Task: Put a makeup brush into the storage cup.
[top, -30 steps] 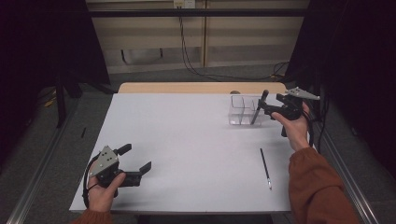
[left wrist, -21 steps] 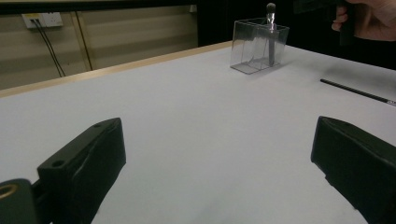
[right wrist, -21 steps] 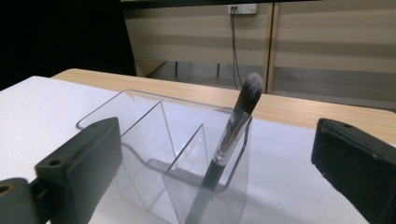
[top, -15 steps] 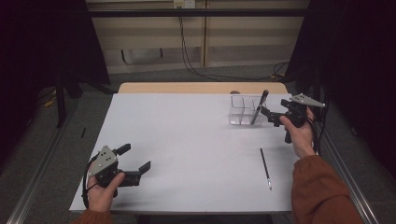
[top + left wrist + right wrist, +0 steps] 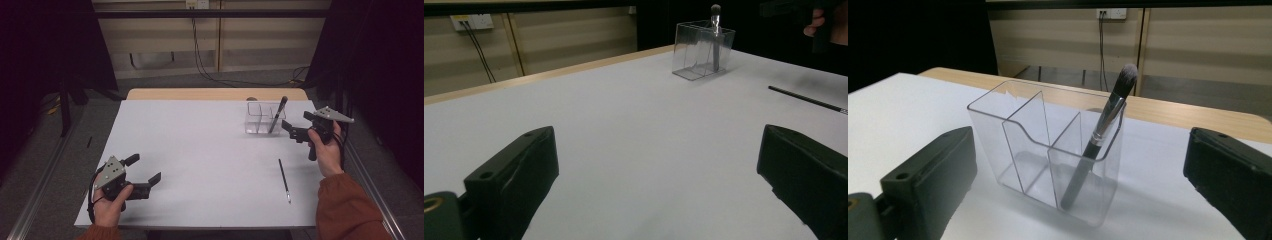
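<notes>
A clear acrylic organizer [image 5: 261,119] [image 5: 1038,145] [image 5: 701,50] with several compartments stands at the table's far right. A makeup brush [image 5: 278,114] [image 5: 1103,125] [image 5: 715,30] leans in its right-hand compartment, bristles up. My right gripper [image 5: 296,125] [image 5: 1078,137] hovers just right of the organizer and faces it. Its jaws are open, have just been opening, and have nothing between them. A thin black pencil [image 5: 284,180] [image 5: 809,100] lies flat on the table nearer the front right. My left gripper [image 5: 146,168] [image 5: 654,135] rests open and empty at the front left.
The white table top [image 5: 200,150] has a wooden strip [image 5: 215,94] along its far edge. Beyond it are a pale wall with cables [image 5: 200,55] and dark curtains on both sides. Metal rails run along the floor beside the table.
My right gripper has drawn back to the right, away from the organizer, leaving the brush leaning in it. The left gripper has stayed put.
</notes>
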`<state>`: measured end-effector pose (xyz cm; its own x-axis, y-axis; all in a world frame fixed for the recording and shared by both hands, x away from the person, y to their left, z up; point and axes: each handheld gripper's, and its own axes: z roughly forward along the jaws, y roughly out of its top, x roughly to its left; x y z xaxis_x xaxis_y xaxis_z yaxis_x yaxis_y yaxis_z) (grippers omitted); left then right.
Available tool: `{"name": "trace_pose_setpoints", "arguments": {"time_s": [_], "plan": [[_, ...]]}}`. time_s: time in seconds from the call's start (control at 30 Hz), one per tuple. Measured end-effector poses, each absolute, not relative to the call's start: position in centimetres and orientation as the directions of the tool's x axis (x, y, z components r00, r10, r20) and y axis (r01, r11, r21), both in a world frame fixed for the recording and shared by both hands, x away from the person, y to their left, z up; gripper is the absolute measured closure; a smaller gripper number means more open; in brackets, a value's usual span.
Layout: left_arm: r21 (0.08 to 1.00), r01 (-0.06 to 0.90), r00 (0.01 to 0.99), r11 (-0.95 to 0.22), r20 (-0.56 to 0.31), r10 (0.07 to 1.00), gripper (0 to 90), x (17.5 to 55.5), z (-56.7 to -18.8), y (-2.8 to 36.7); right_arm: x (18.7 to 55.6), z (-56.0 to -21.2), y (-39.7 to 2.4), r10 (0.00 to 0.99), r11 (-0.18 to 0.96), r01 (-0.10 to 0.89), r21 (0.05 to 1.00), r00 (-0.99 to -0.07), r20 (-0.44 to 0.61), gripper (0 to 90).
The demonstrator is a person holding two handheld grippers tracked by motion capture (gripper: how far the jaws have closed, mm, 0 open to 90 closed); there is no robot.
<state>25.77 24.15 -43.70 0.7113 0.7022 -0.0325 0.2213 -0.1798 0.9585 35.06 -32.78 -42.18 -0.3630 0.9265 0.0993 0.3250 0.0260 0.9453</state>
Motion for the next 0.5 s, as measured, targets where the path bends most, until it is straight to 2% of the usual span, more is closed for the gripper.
{"name": "trace_pose_setpoints", "arguments": {"time_s": [0.5], "plan": [[0.962, 0.215, 0.707, -0.167, -0.036, 0.706, 3.4, 25.5, -43.6, 24.3, 31.0, -42.7, -32.7, 0.916, 0.013, 0.313, 0.950, -0.385, 0.114, 0.2]]}}
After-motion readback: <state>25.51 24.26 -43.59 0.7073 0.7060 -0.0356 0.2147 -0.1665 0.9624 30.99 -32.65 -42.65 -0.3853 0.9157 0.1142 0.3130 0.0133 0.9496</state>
